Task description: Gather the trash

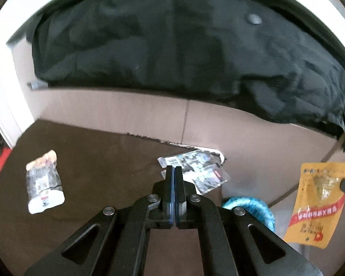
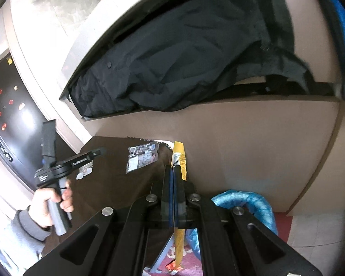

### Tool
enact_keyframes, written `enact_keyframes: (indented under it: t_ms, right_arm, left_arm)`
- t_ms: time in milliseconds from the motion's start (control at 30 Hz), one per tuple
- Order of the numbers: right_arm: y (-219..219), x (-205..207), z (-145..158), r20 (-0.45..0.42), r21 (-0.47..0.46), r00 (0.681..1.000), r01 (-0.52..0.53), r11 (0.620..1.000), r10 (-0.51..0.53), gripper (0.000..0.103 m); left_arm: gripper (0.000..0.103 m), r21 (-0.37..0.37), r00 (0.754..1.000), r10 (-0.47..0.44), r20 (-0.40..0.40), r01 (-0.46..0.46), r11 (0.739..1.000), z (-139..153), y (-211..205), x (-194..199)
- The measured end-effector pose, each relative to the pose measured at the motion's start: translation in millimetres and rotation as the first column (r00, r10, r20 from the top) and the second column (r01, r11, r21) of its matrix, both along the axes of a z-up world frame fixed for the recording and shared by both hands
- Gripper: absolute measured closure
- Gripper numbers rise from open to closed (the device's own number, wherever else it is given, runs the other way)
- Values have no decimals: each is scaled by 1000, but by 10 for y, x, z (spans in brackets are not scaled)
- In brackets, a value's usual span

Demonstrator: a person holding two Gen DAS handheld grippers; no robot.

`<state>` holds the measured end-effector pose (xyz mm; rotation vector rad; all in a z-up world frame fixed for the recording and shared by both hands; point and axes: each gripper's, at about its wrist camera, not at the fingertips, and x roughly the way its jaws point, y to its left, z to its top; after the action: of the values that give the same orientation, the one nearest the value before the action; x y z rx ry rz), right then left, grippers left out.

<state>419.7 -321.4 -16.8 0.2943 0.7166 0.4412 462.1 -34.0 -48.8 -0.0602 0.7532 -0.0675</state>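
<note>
My left gripper (image 1: 174, 169) is shut and empty, low over a dark brown table (image 1: 99, 156). A crumpled black-and-white snack wrapper (image 1: 44, 182) lies to its left. A flat printed wrapper (image 1: 200, 168) lies just past its fingertips at the table's far corner. My right gripper (image 2: 174, 169) is shut on a yellow snack pouch (image 2: 180, 158), held edge-on beside the table over a blue trash bag (image 2: 253, 203). The pouch (image 1: 319, 207) hangs at the right in the left wrist view, above the bag (image 1: 253, 209). The left gripper (image 2: 96, 153) also shows in the right wrist view.
A tan sofa (image 1: 253, 133) with a black garment (image 1: 184, 46) draped on it stands behind the table. A blue cushion (image 2: 342, 41) is at the sofa's right end. A red patterned rug (image 2: 172, 260) lies under the bag.
</note>
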Motion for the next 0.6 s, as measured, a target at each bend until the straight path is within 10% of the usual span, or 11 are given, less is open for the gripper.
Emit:
enact_keyframes:
  t_ms: [267, 400, 600]
  right_arm:
    - [-64, -105, 15, -4, -2, 1000, 3, 1000, -3, 102]
    - [-40, -52, -49, -16, -1, 1000, -3, 1000, 3, 101]
    - [-66, 99, -262, -57, 15, 998, -18, 1000, 19, 101]
  left_arm:
    - [97, -128, 980, -179, -92, 166, 978, 20, -52, 198]
    - [52, -87, 982, -171, -76, 165, 983, -101, -41, 332]
    - [52, -17, 981, -171, -89, 170, 985, -377, -24, 713]
